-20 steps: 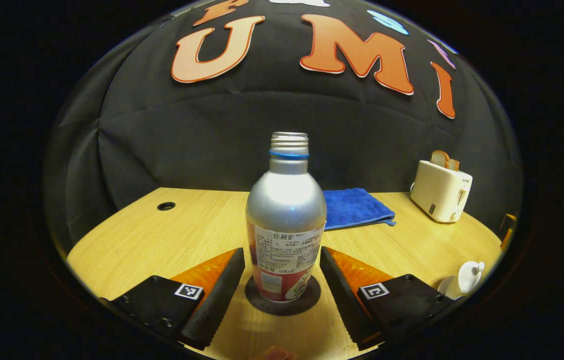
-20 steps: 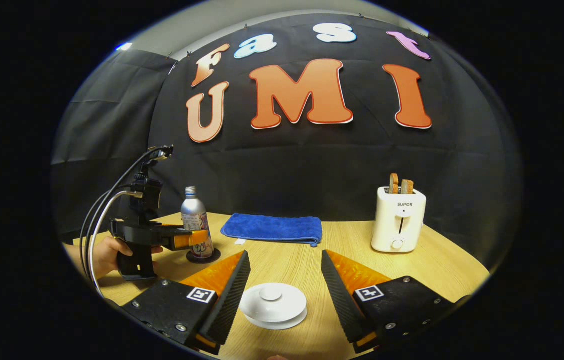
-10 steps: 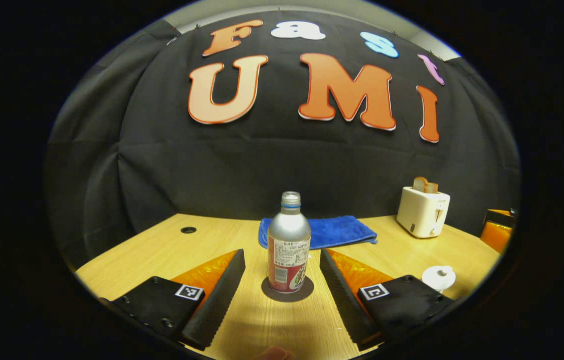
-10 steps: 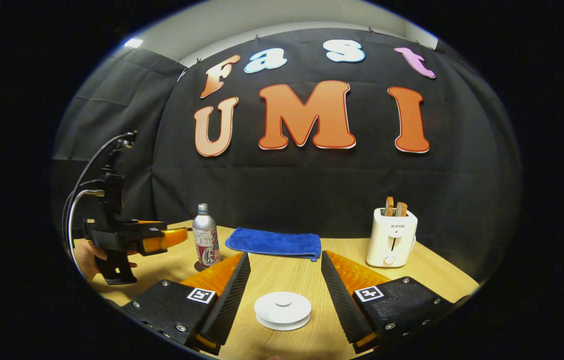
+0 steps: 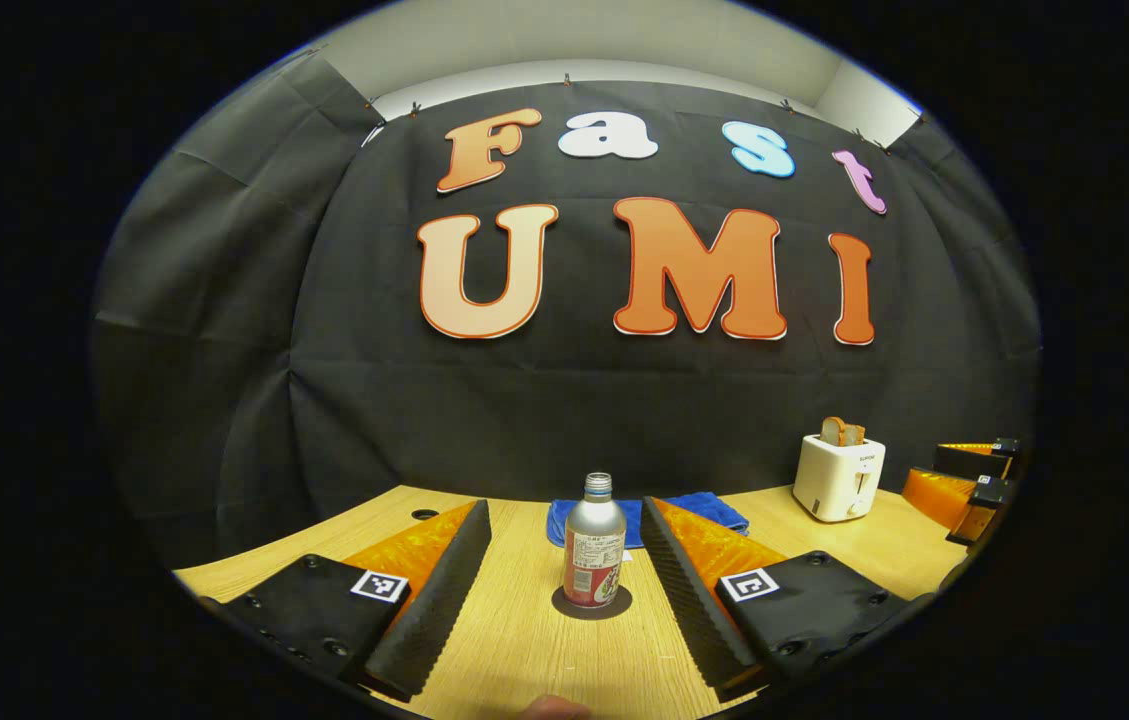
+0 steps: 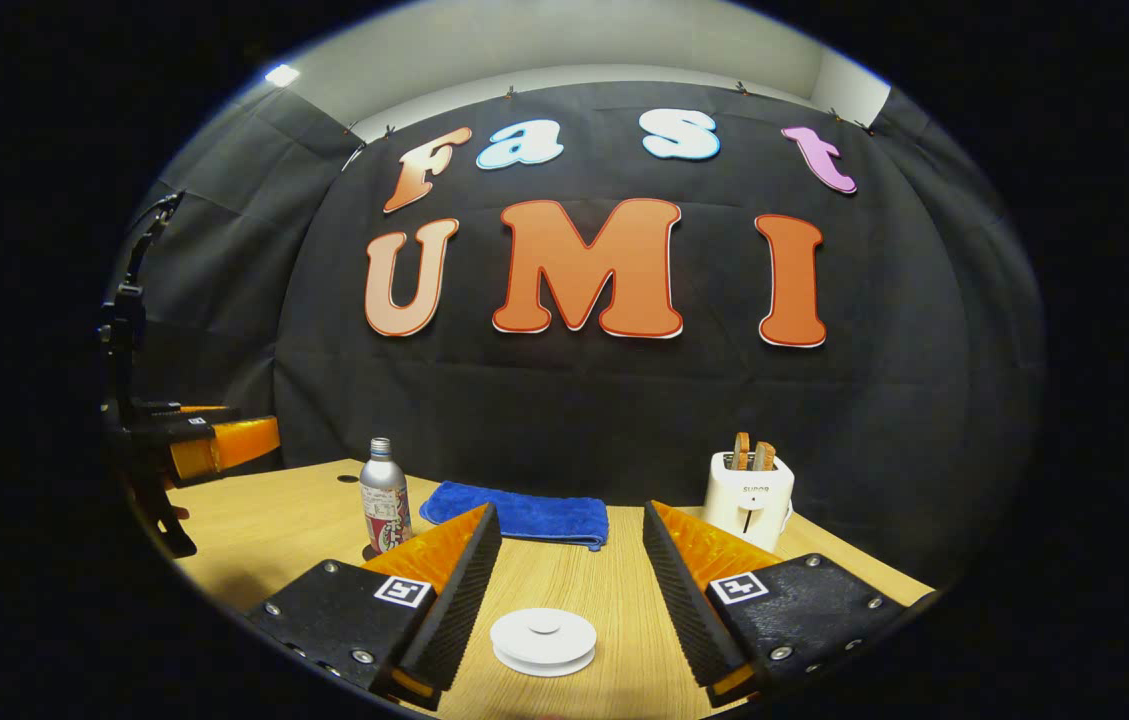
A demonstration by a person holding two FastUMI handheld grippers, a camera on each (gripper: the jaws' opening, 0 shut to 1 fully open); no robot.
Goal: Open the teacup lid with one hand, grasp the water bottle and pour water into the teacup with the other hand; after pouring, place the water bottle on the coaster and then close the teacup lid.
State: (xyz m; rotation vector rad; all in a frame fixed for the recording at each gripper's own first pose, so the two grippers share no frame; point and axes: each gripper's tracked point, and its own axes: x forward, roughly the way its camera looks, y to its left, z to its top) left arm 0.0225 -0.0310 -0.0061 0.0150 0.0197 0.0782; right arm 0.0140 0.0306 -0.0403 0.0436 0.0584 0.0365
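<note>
Task looks finished: water bottle (image 5: 593,540) on coaster (image 5: 591,602) ahead of empty spread left gripper (image 5: 564,590), lidded teacup (image 6: 544,638) between empty spread right gripper (image 6: 571,600) fingers, next just retreat

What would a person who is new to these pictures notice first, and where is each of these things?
In the left gripper view, the silver water bottle stands upright on a dark coaster, centred beyond the open left gripper. In the right gripper view, the lidded white teacup sits on the wooden table between the fingers of the open right gripper. At the back lie a blue towel and a white toaster holding bread.
</note>
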